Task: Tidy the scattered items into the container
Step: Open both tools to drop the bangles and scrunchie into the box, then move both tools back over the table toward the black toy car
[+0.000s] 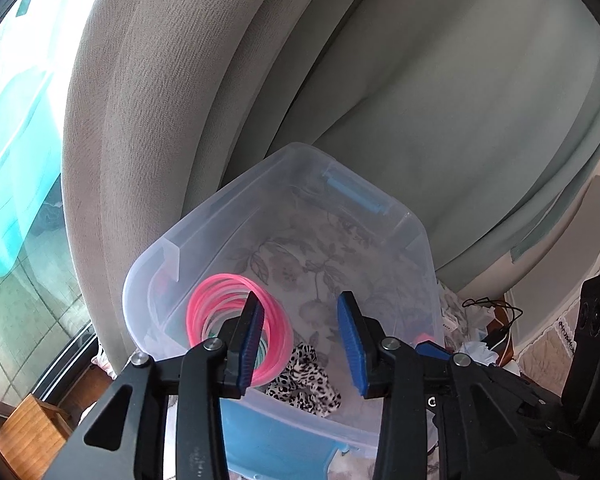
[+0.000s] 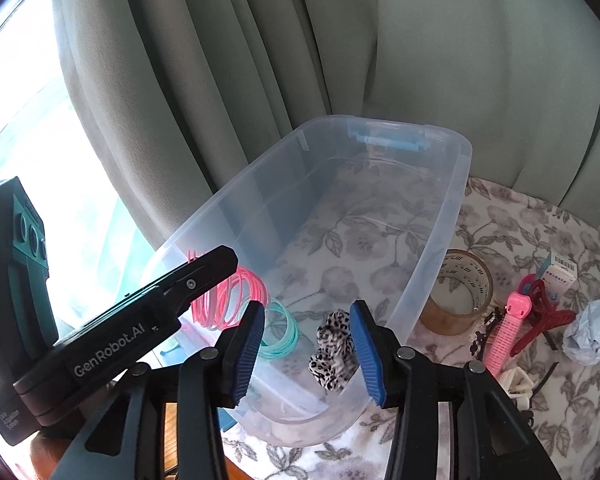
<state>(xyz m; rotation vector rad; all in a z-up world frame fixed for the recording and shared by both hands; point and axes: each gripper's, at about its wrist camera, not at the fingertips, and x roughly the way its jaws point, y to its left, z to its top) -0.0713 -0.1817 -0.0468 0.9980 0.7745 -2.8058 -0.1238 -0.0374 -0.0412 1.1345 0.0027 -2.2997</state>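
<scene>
A clear plastic bin (image 1: 416,240) (image 2: 452,216) with blue latches stands on a floral cloth. Inside lie pink rings (image 1: 204,300) (image 2: 256,284), teal rings (image 2: 284,332) and a leopard-print scrunchie (image 1: 304,384) (image 2: 334,344). My left gripper (image 1: 300,336) is open and empty, above the bin's near end; its body also shows in the right wrist view (image 2: 140,312). My right gripper (image 2: 308,340) is open and empty over the bin's near rim. On the cloth right of the bin lie a tape roll (image 2: 460,292), a pink hair clip (image 2: 508,332), a red claw clip (image 2: 548,312) and crumpled paper (image 2: 592,328).
Grey-green curtains (image 2: 340,60) hang close behind the bin. A small white box (image 2: 562,268) and dark hair pins (image 2: 484,336) lie among the items on the right. A bright window (image 1: 16,120) is at the left. Wooden furniture (image 1: 28,432) shows at lower left.
</scene>
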